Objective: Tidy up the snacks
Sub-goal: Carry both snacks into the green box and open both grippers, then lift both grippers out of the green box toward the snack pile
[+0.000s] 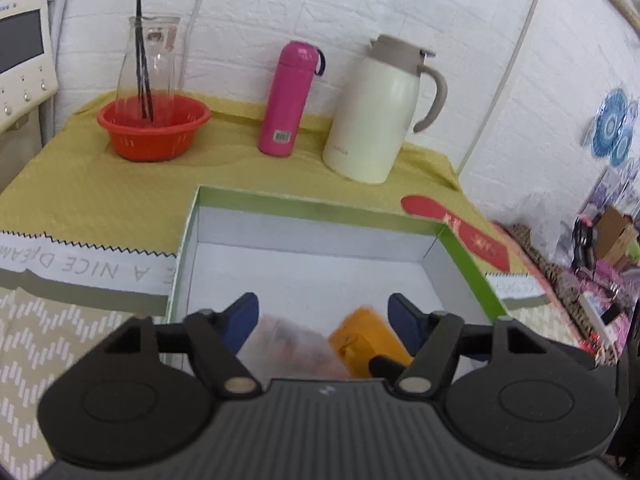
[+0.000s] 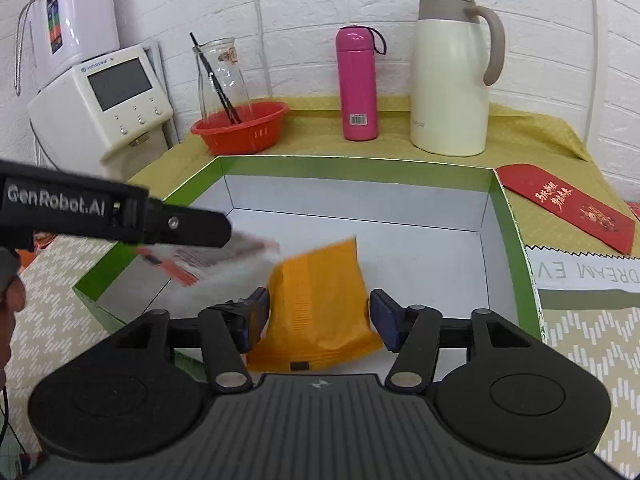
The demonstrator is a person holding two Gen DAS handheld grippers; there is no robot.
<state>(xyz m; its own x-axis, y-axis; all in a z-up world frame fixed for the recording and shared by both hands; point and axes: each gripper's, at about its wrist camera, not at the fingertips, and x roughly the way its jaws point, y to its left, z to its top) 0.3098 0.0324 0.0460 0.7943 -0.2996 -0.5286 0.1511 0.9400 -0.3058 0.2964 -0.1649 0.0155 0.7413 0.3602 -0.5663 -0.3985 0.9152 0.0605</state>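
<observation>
Right tool spread wide around loose orange packet, left tool open over clear packet, green-rimmed box

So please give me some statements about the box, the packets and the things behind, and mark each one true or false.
1. The orange packet is between the right gripper pads, and neither pad presses on it. True.
2. The box has a red rim. False: the rim is green.
3. The pink bottle stands between the red bowl and the white jug. True.
4. The glass carafe stands outside the bowl. False: it stands in the bowl.
5. The left gripper is shut. False: it is open.
</observation>
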